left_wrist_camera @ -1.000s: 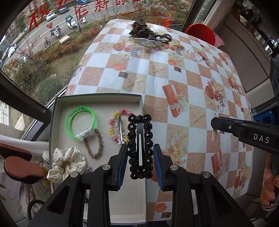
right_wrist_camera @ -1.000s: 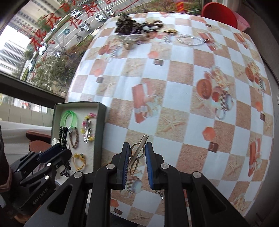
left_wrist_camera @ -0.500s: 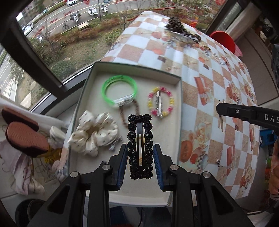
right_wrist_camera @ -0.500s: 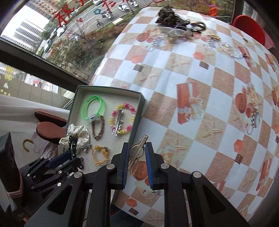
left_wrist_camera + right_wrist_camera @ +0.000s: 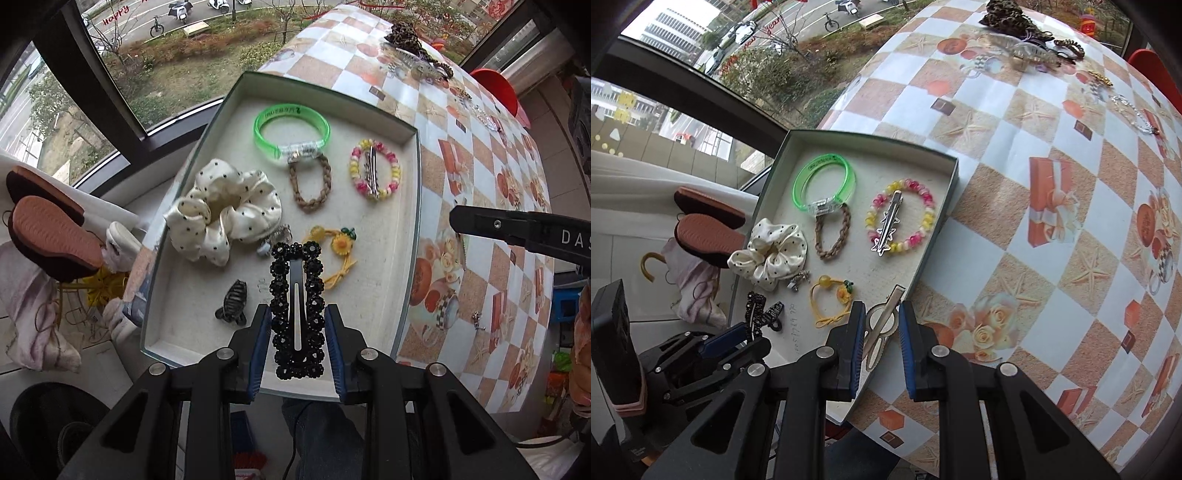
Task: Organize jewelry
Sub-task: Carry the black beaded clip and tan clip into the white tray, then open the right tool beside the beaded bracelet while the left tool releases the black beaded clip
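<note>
While over tray (image 5: 413,229) | left tool (image 5: 297,341) clamps black clip (image 5: 297,310), lengthwise forward | right tool (image 5: 881,338) apparently pinches silver clip (image 5: 882,321)

left gripper (image 5: 297,332) clamps black hair clip (image 5: 297,310).

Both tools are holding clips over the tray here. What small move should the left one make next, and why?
Probably lower the left tool and release the black beaded clip onto the bare tray floor just ahead. The clip is gripped between its pads above the open tray, with free space right of the black claw clip and below the yellow flower tie.
</note>
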Tool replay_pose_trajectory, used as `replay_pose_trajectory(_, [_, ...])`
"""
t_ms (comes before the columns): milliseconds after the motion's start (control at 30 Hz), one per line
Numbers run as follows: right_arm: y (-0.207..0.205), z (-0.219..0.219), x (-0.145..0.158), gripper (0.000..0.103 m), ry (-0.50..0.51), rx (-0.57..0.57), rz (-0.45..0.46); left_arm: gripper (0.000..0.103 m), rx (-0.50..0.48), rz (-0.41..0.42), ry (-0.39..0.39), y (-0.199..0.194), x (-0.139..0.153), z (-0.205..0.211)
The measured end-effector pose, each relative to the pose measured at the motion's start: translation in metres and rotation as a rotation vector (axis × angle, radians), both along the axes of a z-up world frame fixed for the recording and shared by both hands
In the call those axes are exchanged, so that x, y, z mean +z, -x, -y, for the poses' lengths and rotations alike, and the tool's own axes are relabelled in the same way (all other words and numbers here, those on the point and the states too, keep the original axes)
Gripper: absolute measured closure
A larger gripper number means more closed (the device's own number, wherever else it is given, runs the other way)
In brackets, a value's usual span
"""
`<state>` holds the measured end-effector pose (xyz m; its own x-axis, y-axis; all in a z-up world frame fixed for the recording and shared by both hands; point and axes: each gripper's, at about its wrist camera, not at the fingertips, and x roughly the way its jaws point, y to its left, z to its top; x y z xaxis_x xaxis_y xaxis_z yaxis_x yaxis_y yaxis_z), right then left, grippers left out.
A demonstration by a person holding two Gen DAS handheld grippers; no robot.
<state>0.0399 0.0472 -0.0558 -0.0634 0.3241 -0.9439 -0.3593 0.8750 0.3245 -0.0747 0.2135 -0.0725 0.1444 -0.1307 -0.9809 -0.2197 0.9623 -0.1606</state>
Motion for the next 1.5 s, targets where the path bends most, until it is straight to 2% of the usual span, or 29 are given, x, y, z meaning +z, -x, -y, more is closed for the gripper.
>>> replay_pose_trajectory(300, [0.005,-0.010,-0.010,0.083,0.016,0.036,-0.021,0.070,-0.002,-0.042,0.005,0.003,-0.019,0.008])
replay_pose_trajectory(933, [-0.008,-0.027,-0.026,0.083,0.033,0.055,-0.049,0.070,0.012,-0.067,-0.010,-0.006,-0.039,0.005])
replay_pose_trajectory(1500, [-0.023,-0.051,-0.071,0.083,0.067,0.047,-0.110,0.069,0.006,-0.086,-0.057,-0.017,-0.059,0.007])
